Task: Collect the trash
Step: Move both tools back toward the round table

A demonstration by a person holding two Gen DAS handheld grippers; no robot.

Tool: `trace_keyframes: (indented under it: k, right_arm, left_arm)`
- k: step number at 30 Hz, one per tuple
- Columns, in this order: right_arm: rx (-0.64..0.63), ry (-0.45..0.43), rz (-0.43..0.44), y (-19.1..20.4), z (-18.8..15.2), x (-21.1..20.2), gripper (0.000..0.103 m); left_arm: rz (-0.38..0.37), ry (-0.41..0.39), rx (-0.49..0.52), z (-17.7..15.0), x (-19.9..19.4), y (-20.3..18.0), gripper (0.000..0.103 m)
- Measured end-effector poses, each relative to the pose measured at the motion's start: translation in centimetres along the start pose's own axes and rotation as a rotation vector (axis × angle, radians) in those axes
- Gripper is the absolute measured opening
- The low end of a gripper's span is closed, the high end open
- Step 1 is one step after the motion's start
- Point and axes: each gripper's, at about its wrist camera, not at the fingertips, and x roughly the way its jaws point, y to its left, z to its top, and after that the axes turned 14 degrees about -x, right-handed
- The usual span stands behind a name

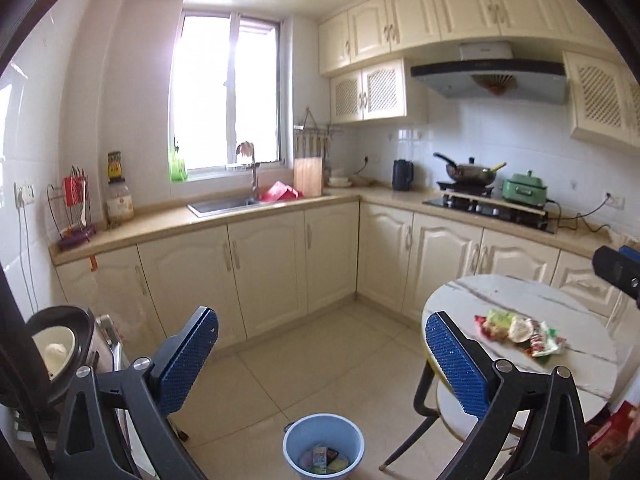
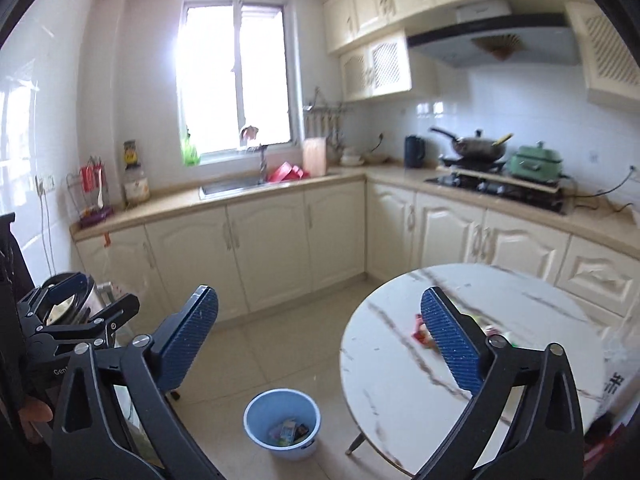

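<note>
We see a kitchen with cream cabinets [image 1: 264, 264] running under an L-shaped counter [image 1: 172, 224]. A sink [image 1: 224, 204] sits below the window [image 1: 228, 92], and a stove [image 1: 488, 208] with a wok [image 1: 470, 172] stands on the right run. A green cooker [image 1: 524, 190] is just beside the wok.

Next down, we have the round marble table [image 1: 560, 304] at right. The trash wrappers [image 1: 520, 332] lie in a pile on its top, near the middle. In the right wrist view that pile is mostly hidden behind a blue pad and blurred.

The blue bin [image 1: 324, 448] stands on the tiled floor [image 1: 312, 352], just beside the table leg. It has a few wrappers inside.

Left gripper [image 1: 322, 364]: jaws spread as wide as they go. Nothing sits between the blue pads [image 1: 188, 356], nothing touches them. It hangs in the air above the floor and bin.

Right gripper [image 2: 320, 348]: same, jaws fully apart, empty, pads [image 2: 192, 340] touching nothing. It hovers over the table edge and floor.

We also catch the left gripper at the left edge of the right wrist view, with fingers [image 2: 36, 412] of the person's hand below it.
</note>
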Motion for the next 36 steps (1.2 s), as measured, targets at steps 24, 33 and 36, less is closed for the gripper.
trace_keyframes:
  k: [24,33,36]
  right_arm:
    - [0.034,-0.131,-0.278,-4.2,1.2,-18.2,0.103]
    - [0.047,-0.108,-0.304,-5.4,0.5,-17.7,0.103]
    - [0.051,-0.101,-0.306,-5.8,0.3,-17.5,0.103]
  left_arm:
    - [-0.201,-0.145,0.031,-4.0,-17.9,3.4,0.102]
    - [-0.215,-0.128,0.049,-1.9,-15.0,3.6,0.102]
    - [-0.216,-0.123,0.054,-0.8,-14.2,3.2,0.102]
